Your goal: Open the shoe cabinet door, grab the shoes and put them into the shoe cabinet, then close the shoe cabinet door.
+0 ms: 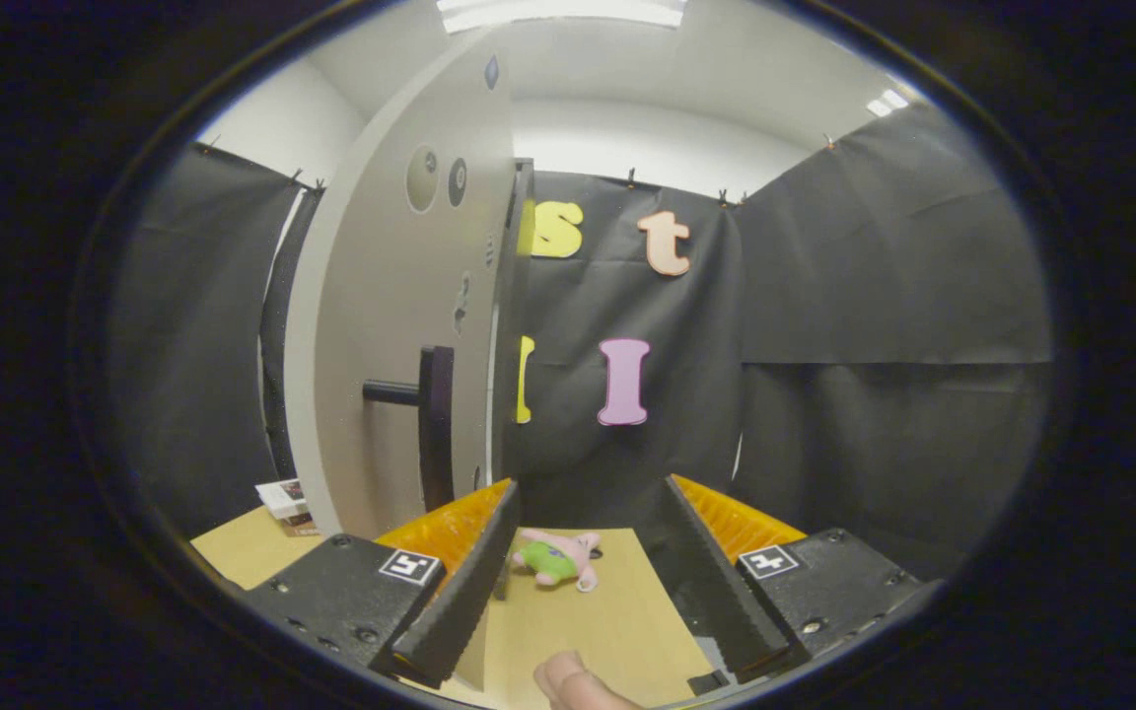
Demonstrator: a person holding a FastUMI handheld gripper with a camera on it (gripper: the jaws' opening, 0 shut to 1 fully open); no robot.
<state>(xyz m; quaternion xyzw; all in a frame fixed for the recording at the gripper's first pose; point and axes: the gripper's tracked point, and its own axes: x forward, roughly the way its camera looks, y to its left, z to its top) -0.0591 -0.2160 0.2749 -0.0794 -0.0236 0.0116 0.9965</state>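
Grey cabinet door (pixel 386 325), black handle (pixel 433 424), pink-and-green plush toy (pixel 556 559), tan table (pixel 588 621).

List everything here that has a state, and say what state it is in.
Door: swung open, edge-on to the tongs, handle facing them.
Handle: free, nothing gripping it.
Tongs: open, holding nothing.
Toy: lying on the table, between the fingers, untouched.
Table: carries the toy.
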